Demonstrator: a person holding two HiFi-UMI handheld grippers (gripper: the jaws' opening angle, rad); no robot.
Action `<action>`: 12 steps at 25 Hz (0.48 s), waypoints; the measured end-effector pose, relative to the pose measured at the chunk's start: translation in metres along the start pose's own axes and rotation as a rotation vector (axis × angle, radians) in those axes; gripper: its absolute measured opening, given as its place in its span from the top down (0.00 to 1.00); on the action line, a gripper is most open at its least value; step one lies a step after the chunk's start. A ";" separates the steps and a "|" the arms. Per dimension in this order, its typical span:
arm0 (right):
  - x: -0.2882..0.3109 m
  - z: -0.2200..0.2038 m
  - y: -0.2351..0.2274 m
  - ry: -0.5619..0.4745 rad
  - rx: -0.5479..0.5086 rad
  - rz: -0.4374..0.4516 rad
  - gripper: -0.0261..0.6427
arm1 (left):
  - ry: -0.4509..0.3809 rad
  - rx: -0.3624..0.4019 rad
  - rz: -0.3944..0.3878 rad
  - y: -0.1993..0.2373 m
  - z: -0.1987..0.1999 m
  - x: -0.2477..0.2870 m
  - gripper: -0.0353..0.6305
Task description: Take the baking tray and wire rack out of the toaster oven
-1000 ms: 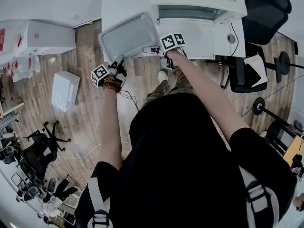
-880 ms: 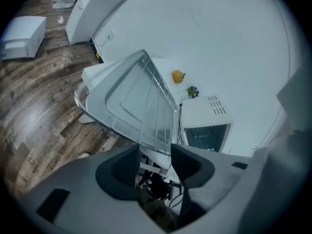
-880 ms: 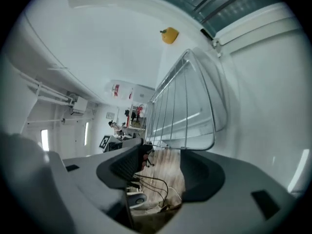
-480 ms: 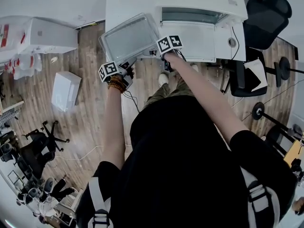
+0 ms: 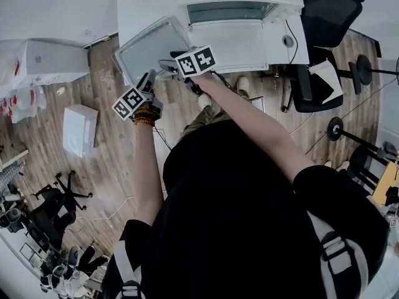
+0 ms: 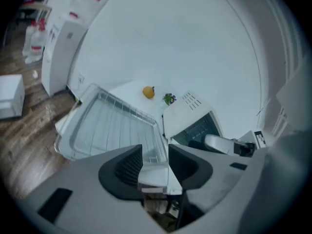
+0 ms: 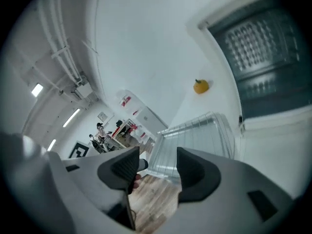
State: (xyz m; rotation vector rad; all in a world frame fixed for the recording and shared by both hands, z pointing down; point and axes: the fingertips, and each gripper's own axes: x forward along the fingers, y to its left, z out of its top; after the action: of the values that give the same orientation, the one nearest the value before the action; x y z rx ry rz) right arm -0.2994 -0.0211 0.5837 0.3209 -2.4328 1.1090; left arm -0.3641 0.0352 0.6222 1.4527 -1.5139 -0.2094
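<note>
The silver baking tray (image 5: 149,47) with the wire rack (image 6: 114,128) in it lies on the white table's front left corner, out of the white toaster oven (image 5: 240,8). The oven's door (image 5: 234,44) hangs open. My left gripper (image 5: 148,78) hovers at the tray's near edge. Its jaws (image 6: 155,160) are closing with nothing between them; only the table's edge shows behind the gap. My right gripper (image 5: 171,64) hangs over the tray's near right corner. It stands open (image 7: 157,165), with floor and the tray's rim (image 7: 168,165) beyond its tips.
An orange fruit (image 6: 148,92) and a small green thing (image 6: 169,98) sit at the table's (image 5: 128,5) back. A white box (image 5: 80,129) lies on the wood floor at left. A black office chair (image 5: 315,73) and barbell weights (image 5: 336,129) stand to the right.
Both grippers have risen toward the head camera and rolled. The tray with its rack keeps its place next to the oven.
</note>
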 end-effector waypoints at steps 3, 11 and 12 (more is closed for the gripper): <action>-0.020 0.043 0.019 -0.150 -0.214 -0.084 0.63 | -0.139 0.118 0.086 -0.015 0.038 -0.011 0.68; -0.073 0.108 0.077 -0.450 -0.641 -0.317 0.69 | -0.421 0.507 0.190 -0.091 0.108 -0.049 0.69; -0.080 0.110 0.082 -0.482 -0.666 -0.342 0.69 | -0.447 0.555 0.200 -0.100 0.110 -0.053 0.70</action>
State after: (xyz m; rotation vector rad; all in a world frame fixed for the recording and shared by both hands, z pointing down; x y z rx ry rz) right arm -0.2939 -0.0490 0.4280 0.8054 -2.8301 0.0433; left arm -0.3882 0.0000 0.4706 1.7406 -2.1932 0.0183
